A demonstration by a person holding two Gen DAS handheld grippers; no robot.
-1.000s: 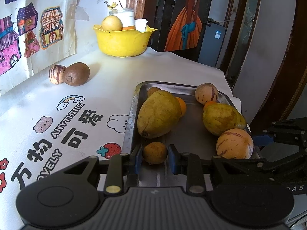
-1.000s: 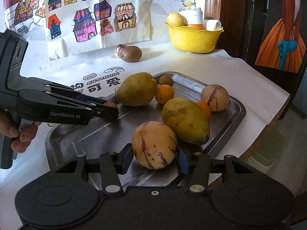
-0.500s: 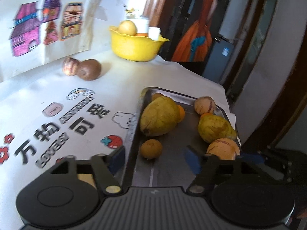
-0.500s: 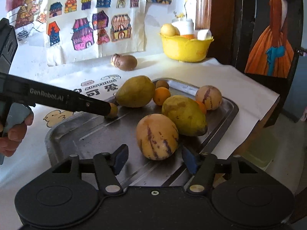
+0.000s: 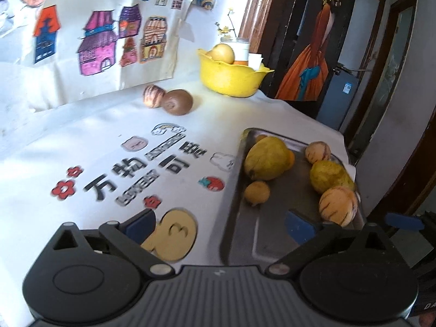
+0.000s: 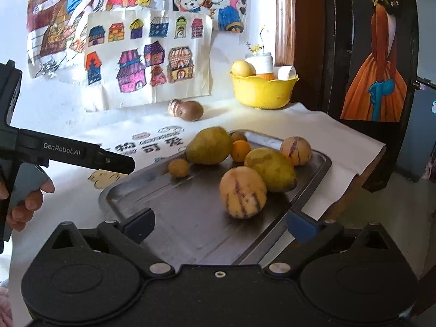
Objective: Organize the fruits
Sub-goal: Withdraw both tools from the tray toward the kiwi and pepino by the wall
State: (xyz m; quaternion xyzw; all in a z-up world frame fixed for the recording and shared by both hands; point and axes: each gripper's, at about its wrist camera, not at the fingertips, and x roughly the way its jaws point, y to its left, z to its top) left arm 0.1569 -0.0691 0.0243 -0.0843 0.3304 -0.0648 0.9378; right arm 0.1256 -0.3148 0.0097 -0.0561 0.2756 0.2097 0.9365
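A steel tray point(image 6: 190, 218) point(image 5: 239, 229) holds two large yellow-green mangoes point(image 6: 208, 145) point(image 6: 269, 169), two striped melons point(image 6: 242, 192) point(image 6: 295, 150), an orange point(image 6: 240, 150) and a small round yellow fruit point(image 6: 178, 167) point(image 5: 256, 192). My left gripper point(image 5: 218, 224) is open and empty, raised over the tray's left rim. My right gripper point(image 6: 219, 224) is open and empty, pulled back from the near striped melon point(image 5: 338, 205). A kiwi point(image 5: 177, 102) and a small striped fruit point(image 5: 153, 96) lie on the cloth by the wall.
A yellow bowl point(image 5: 231, 77) point(image 6: 263, 90) with fruit and a jar stands at the back by the door frame. Drawings hang on the wall behind. The table's right edge drops off just past the tray. The left gripper's arm point(image 6: 68, 154) reaches in from the left.
Both grippers opened and let go: the left released the small yellow fruit, the right released the striped melon. Both then drew back and rose away from the tray.
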